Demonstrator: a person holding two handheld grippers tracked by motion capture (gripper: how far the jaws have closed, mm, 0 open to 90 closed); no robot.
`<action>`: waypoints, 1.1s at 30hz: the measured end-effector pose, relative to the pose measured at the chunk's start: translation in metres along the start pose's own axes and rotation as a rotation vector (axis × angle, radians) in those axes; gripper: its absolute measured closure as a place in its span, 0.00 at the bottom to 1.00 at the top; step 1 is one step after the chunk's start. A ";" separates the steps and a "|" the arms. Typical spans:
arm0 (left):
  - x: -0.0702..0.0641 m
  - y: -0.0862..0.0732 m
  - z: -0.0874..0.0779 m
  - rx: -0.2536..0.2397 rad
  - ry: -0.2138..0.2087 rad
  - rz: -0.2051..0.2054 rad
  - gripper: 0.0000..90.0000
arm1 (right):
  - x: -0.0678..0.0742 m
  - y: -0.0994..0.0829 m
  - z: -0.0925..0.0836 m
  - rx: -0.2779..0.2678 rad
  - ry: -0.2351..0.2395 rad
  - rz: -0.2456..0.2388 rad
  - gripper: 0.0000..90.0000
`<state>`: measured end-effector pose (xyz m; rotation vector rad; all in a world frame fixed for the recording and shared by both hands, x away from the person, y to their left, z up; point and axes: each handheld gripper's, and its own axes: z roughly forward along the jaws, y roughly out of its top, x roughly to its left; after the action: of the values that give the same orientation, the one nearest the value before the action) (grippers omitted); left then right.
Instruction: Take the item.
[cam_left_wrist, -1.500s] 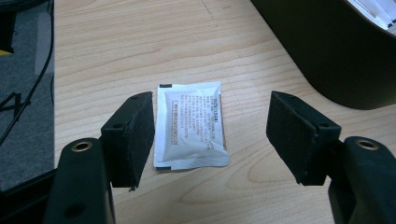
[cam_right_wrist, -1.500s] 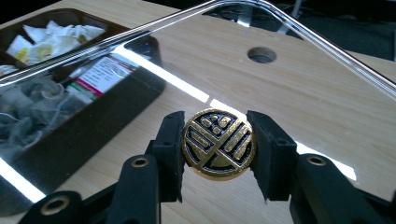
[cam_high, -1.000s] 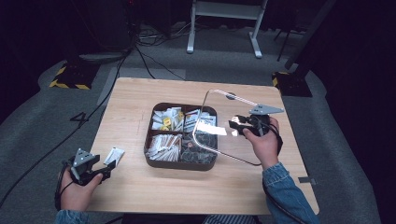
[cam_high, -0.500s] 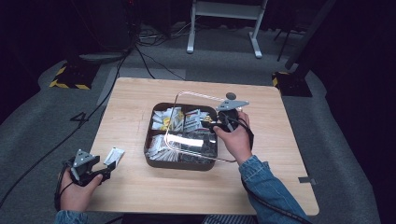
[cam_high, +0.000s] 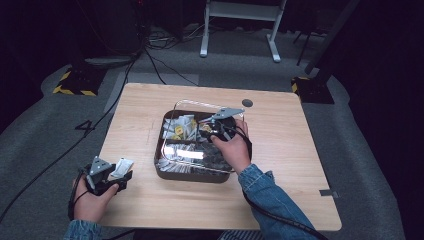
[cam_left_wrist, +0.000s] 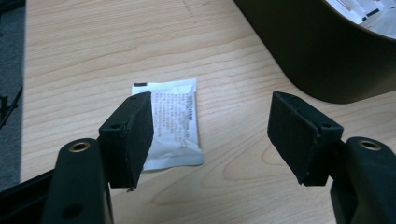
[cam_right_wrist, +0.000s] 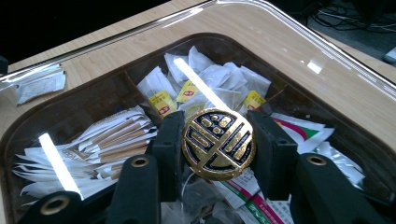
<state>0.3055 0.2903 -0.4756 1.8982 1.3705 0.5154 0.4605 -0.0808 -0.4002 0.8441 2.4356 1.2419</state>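
The fingers of the right gripper (cam_right_wrist: 218, 144) are pinching the round gold-and-black knob (cam_right_wrist: 218, 143) of a clear lid (cam_high: 200, 137), one pad on each side of it. A second ago that lid hung off to the right of the brown box (cam_high: 192, 172), tilted up; half a second ago it was partway across; now it sits over the box, nearly level, with the sachets (cam_right_wrist: 116, 135) and yellow-tagged tea bags (cam_right_wrist: 161, 102) showing through it just beyond the fingers. By my reading the box is all but covered, and what remains is to settle the lid squarely on the rim and let go of the knob.

The fingers of the left gripper (cam_left_wrist: 219, 135) stand spread with nothing between them, low over the counter (cam_high: 280, 135). A white sachet (cam_left_wrist: 170, 123) lies flat just past the left pad, outside the box, so it may be left out if the lid closes.

The knob bears a raised gold emblem, no readable letters. The sachet has fine print, too small to read.
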 end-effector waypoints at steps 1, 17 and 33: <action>0.000 0.000 0.000 0.000 0.000 0.000 0.36 | 0.000 0.000 0.002 0.001 0.002 -0.001 0.65; -0.012 0.005 0.014 0.027 -0.034 0.044 0.35 | 0.009 -0.005 0.036 0.034 0.003 -0.035 0.65; -0.009 0.002 0.009 0.023 -0.025 0.031 0.35 | 0.014 -0.011 0.050 0.057 0.012 -0.046 0.65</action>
<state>0.3098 0.2786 -0.4789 1.9403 1.3383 0.4914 0.4692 -0.0451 -0.4384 0.7933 2.4956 1.1697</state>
